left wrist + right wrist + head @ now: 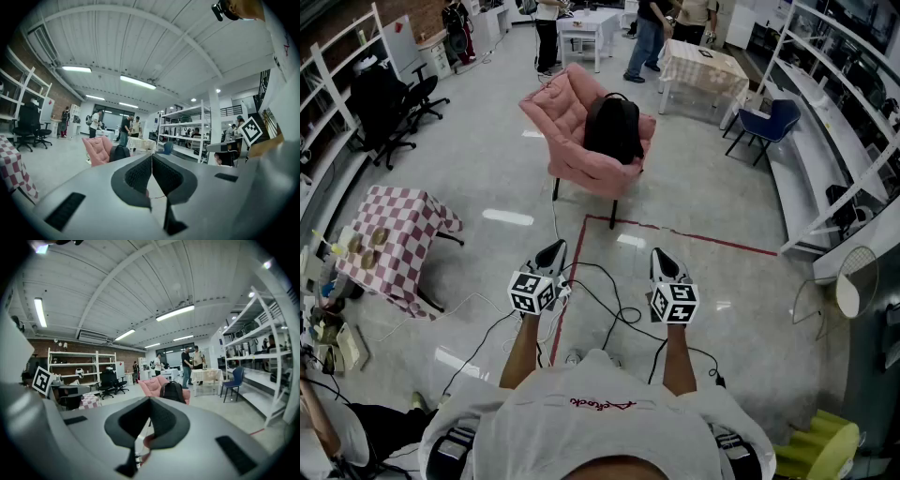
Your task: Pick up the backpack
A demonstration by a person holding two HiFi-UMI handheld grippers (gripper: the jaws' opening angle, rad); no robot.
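Well apart from black backpack (613,127) on pink armchair (570,141), left gripper (550,258) closed empty, right gripper (664,265) likewise

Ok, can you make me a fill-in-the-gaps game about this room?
The black backpack sits on a ____ armchair.
The left gripper and right gripper are both ____, holding nothing.
The checked table stands at the person's ____ side.
Missing words: pink; shut; left.

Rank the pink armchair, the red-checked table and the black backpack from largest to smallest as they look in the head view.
1 and 2, unranked: the pink armchair and the red-checked table look about alike, and the table is nearer the camera.
3: the black backpack on the armchair, clearly smallest.
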